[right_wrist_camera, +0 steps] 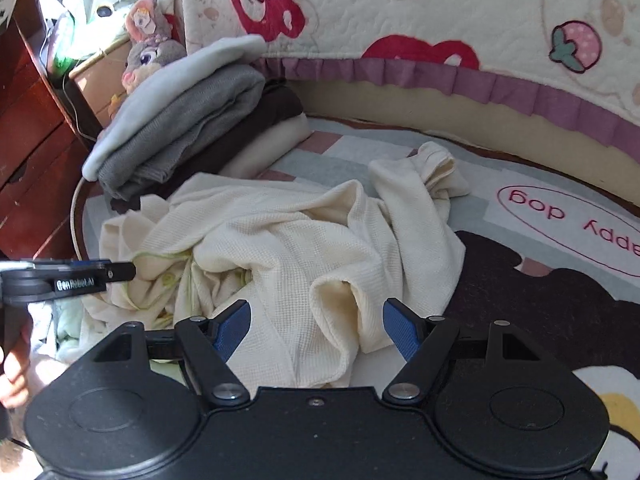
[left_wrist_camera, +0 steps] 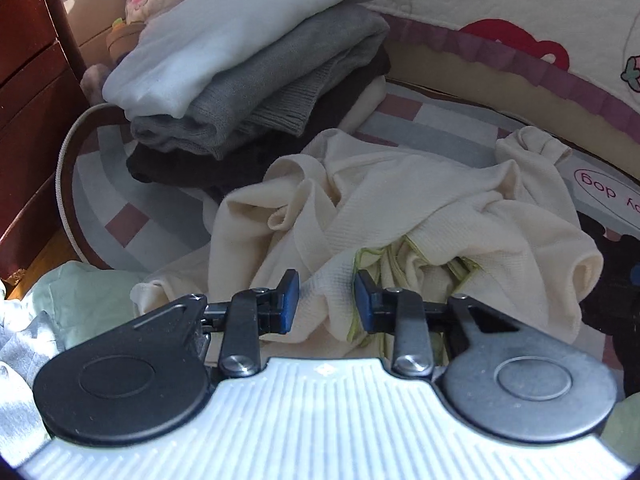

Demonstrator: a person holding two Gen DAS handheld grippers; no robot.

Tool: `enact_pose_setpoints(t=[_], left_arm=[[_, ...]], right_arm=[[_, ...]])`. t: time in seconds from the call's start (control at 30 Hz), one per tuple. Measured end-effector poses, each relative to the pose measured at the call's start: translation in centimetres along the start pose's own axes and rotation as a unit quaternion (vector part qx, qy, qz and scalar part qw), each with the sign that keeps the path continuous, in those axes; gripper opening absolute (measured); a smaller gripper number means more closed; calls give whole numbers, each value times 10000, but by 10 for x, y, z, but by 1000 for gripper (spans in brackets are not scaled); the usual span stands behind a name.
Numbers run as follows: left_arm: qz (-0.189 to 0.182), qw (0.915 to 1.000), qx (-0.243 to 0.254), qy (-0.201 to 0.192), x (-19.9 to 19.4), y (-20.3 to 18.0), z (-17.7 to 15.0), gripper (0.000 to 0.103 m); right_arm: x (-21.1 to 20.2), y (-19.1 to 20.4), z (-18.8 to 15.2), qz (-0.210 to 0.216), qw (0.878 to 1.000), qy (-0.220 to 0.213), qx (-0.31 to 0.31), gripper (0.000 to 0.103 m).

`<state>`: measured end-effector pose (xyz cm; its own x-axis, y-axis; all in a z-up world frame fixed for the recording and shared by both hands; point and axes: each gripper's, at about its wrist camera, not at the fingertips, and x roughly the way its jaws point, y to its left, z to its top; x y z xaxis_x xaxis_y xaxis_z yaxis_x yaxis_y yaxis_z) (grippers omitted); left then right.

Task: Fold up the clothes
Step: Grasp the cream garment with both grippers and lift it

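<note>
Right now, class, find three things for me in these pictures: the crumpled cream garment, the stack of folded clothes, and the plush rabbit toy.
Crumpled cream garment [right_wrist_camera: 304,240], right wrist view: on its waffle-textured middle.
Stack of folded clothes [left_wrist_camera: 248,68], left wrist view: on the grey knit layer.
Plush rabbit toy [right_wrist_camera: 154,56], right wrist view: on its grey face.

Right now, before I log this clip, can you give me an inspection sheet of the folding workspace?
Surface: patterned mat printed with "happy dog", on the floor.
Job's things: crumpled cream waffle-knit garment with green-trimmed lining, unfolded; folded stack of pale blue, grey, dark brown and cream pieces behind it.
Clutter: plush rabbit behind the stack; loose pale green cloth at the near left.
Grippers: left gripper open, straddling a fold of the garment; right gripper open over its near edge.
Cables: thin cord beside the dresser.
Surroundings: quilted bedspread with purple ruffle; wooden dresser.
</note>
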<state>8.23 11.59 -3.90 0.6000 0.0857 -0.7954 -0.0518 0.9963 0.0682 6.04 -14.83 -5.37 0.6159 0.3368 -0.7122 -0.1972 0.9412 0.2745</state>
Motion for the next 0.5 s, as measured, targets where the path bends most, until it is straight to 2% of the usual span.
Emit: enact_pose_setpoints(t=[0.07,0.13,0.2,0.27,0.3,0.33,0.37,0.4,0.43,0.47,0.5], left_arm=[[19,10000,-21,75,12,3,2,38],[15,9999,-69,125,24,4,1,47],[29,9999,-77,131,34,4,-3,51],[7,9998,0,178,47,2,-6,62],[-9,9998,46,208,53,1,-8,71],[-25,9997,93,237,60,0,-9,76],[-92,9993,81,353,67,1,-10,76],[-164,9988,-2,462,72,3,-11,75],[-205,9987,-85,455,73,6,-11,66],[-221,9990,-113,370,71,9,-12,57],[-228,9993,-113,267,68,11,-13,34]], right_arm=[[15,-4,-3,-68,9999,128,68,80],[31,-11,-8,-52,9992,274,293,80],[46,-21,-12,35,9971,366,674,80],[57,-22,-12,79,9972,246,698,80],[61,-21,-11,93,9977,159,657,80],[66,-20,-11,107,9980,73,616,80],[71,-19,-11,121,9983,-14,575,79],[75,-18,-10,135,9984,-100,533,67],[80,-17,-10,149,9985,-187,492,28],[84,-16,-9,163,9985,-273,451,9],[82,-15,-7,147,9978,-448,456,9]])
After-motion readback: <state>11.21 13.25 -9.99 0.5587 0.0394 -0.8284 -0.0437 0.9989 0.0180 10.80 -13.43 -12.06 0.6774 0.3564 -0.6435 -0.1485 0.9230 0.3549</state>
